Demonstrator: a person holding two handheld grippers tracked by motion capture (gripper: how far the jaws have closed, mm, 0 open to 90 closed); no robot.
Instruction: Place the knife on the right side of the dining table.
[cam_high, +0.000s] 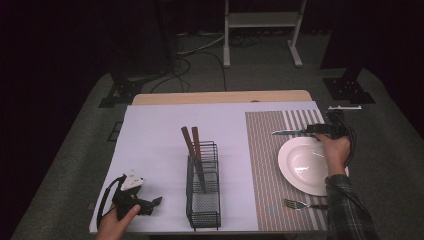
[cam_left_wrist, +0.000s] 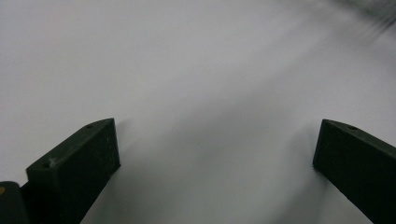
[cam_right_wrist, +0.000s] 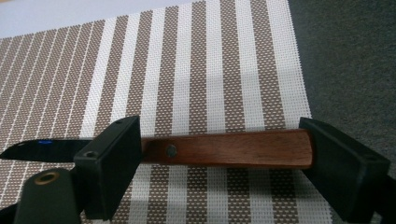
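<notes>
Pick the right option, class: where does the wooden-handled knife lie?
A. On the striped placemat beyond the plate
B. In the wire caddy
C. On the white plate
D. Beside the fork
A: the knife rests flat on the striped placemat, beyond the plate.
</notes>
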